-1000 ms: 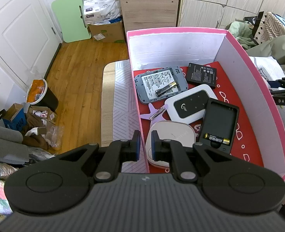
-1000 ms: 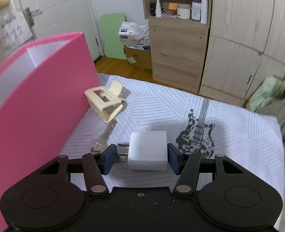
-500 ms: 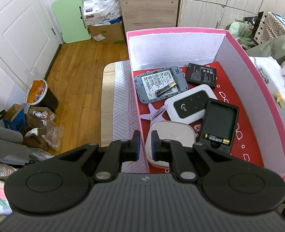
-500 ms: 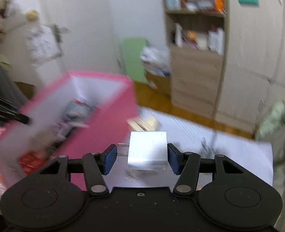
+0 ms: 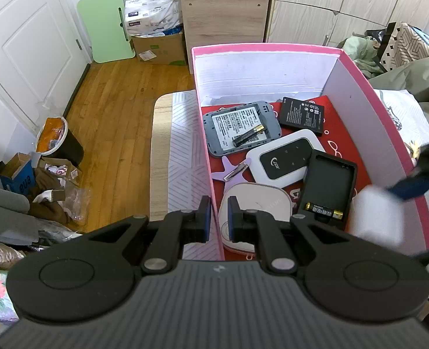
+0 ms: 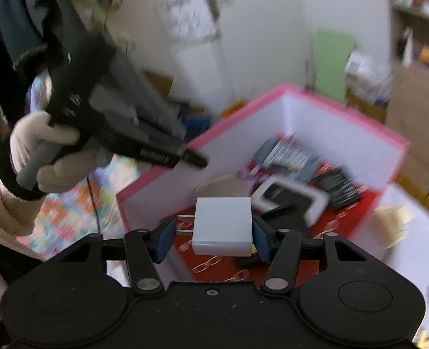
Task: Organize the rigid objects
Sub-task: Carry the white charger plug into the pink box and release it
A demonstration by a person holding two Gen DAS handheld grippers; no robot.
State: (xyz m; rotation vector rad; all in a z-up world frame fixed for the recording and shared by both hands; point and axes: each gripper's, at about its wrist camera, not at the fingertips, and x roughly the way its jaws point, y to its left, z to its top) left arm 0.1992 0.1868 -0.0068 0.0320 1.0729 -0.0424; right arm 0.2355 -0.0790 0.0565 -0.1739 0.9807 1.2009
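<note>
A pink box with a red floor stands on the bed. In it lie a grey router shell, a black battery pack, a white router, a black cover and a white oval case. My left gripper is shut on the box's left wall. My right gripper is shut on a white plug charger, prongs against the left pad, above the box's near end. The left wrist view shows the charger blurred over the right wall.
A gloved hand holds the left gripper above the box's left wall. A cream hair claw lies on the white bed cover right of the box. A wooden floor, a bin and cupboards lie beyond.
My right gripper lifted the charger off the bed cover and swung it left over the pink box, rolling as it went. The left gripper and box have not moved.
</note>
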